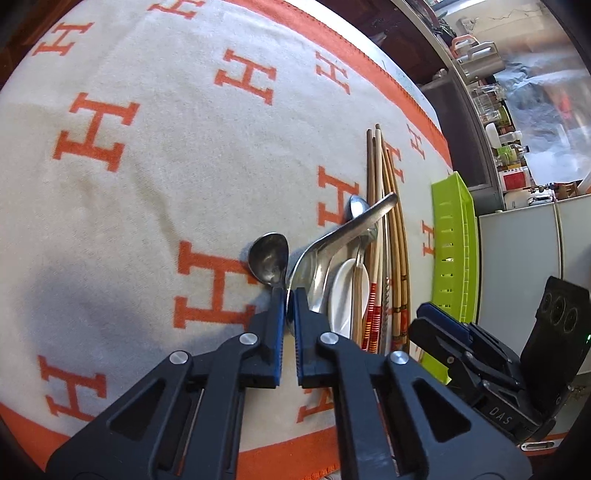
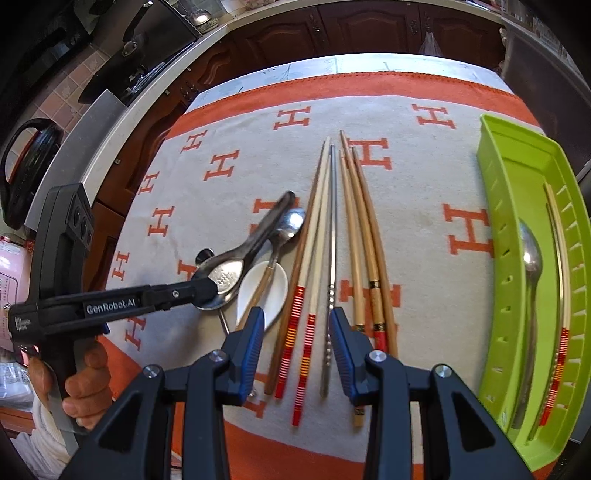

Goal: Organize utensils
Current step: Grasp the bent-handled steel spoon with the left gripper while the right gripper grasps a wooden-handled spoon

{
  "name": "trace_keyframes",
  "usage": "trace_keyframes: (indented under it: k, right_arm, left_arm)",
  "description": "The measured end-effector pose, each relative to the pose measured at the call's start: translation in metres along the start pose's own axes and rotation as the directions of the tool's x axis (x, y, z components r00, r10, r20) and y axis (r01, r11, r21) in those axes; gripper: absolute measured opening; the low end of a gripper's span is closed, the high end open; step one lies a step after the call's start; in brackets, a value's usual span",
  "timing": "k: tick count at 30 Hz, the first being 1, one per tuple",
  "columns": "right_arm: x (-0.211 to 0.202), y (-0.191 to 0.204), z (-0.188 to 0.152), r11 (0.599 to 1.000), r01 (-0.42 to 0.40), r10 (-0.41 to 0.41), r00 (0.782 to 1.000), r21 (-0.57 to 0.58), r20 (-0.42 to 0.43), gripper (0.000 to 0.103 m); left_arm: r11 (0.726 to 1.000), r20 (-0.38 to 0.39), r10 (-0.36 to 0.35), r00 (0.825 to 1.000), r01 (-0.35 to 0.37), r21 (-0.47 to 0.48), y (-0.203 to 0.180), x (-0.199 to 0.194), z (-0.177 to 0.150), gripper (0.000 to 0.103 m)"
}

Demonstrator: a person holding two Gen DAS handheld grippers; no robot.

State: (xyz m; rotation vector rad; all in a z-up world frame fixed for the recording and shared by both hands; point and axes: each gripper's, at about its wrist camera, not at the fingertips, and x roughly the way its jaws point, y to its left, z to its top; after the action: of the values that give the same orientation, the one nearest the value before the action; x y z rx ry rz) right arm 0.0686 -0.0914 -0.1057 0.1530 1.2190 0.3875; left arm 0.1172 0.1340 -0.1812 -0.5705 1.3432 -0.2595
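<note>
While the left tongs pinch the steel ladle at its bowl rim, a slick, stiff hold, the right tongs hang spread above the chopsticks.

A table stands in a kitchen, covered by a cream cloth with orange letters and an orange border. Beyond the table's far edge runs a row of dark wooden cabinets. Left of the table, a pale counter carries a black cooktop. Right of the table, a shelf holds jars and bottles, with white cupboards below. Daylight falls brightly across the cloth.
</note>
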Motion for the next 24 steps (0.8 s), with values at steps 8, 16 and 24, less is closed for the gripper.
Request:
trace_keyframes:
  k: [8,16,24]
  right_arm:
    - [0.022,0.002,0.013,0.985,-0.146,0.149,0.988,0.098,-0.028,0.036]
    - [0.043,0.008,0.016,0.977,-0.164,0.175,0.982,0.138,-0.071,0.034]
    - [0.051,0.022,0.014,0.996,-0.057,0.062,0.995,0.069,-0.079,0.012]
  left_arm:
    - [1.000,0.055,0.003,0.998,-0.001,-0.026,0.001,-0.021,-0.016,0.000]
    - [1.000,0.103,-0.001,0.995,0.003,-0.028,0.011,-0.046,-0.026,0.000]
    - [0.999,0.120,0.005,0.993,0.000,-0.041,0.016,-0.051,-0.032,0.000]
